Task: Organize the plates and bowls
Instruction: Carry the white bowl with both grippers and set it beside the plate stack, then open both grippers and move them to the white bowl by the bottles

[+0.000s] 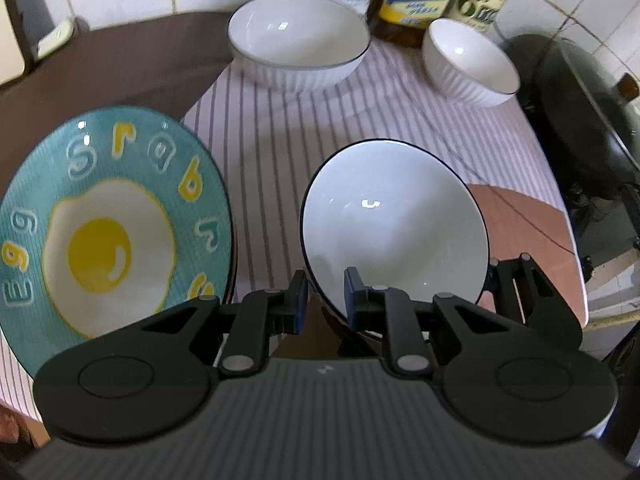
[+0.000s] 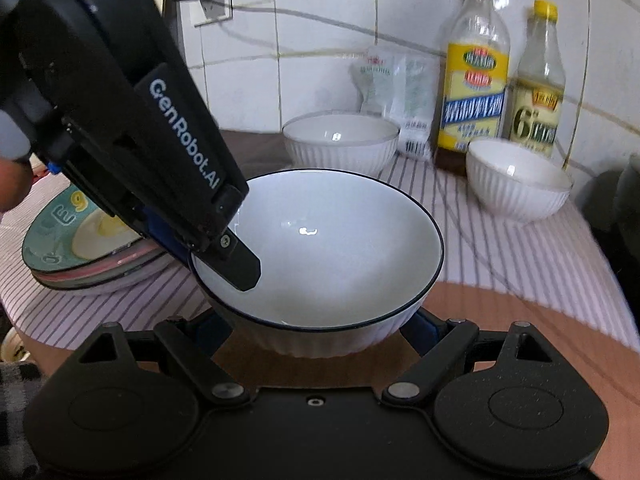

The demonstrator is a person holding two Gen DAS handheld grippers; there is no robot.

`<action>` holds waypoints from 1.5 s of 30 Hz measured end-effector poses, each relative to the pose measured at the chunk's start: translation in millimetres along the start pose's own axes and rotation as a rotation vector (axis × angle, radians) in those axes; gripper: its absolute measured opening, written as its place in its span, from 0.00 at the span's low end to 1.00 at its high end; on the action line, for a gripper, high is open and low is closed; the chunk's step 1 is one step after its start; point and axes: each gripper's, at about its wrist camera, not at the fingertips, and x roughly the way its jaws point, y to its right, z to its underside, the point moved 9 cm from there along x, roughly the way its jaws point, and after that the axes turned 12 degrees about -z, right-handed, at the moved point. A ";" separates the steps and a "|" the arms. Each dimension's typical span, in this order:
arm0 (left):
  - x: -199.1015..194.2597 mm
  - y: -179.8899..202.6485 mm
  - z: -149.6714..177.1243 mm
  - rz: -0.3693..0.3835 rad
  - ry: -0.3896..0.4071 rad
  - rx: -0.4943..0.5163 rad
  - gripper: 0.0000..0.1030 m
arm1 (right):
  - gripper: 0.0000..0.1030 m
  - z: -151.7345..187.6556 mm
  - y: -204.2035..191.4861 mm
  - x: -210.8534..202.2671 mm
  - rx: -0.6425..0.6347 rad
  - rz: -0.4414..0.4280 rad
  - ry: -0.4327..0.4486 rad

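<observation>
left gripper [image 1: 326, 300]: jaws pinched near rim of bowl [image 2: 320, 248], one finger inside; likely for carrying; pointed steeply down
right gripper [image 2: 320, 330]: jaws spread wide, flanking bowl's base, seemingly as support; contact unclear; tilted down
plate stack [image 1: 116, 220]: left of left jaws
ribbed bowls [image 1: 298, 38]: beyond jaws, unstacked

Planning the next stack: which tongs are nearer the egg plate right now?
Left. The left tongs pinch the white bowl by its rim on the side facing the egg plate. The right tongs straddle that bowl's other side, farther from the plate.
</observation>
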 end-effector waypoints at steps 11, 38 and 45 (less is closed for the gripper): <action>-5.1 1.4 1.5 -0.008 -0.034 -0.003 0.39 | 0.89 1.2 -14.4 -30.3 0.088 0.101 -0.091; -106.5 -63.8 -95.8 0.025 0.191 -0.064 0.54 | 0.86 -136.8 23.5 -44.7 0.326 0.040 0.183; -69.6 -78.9 -136.6 0.017 0.225 -0.074 0.54 | 0.77 -121.9 67.8 13.5 0.745 -0.041 0.128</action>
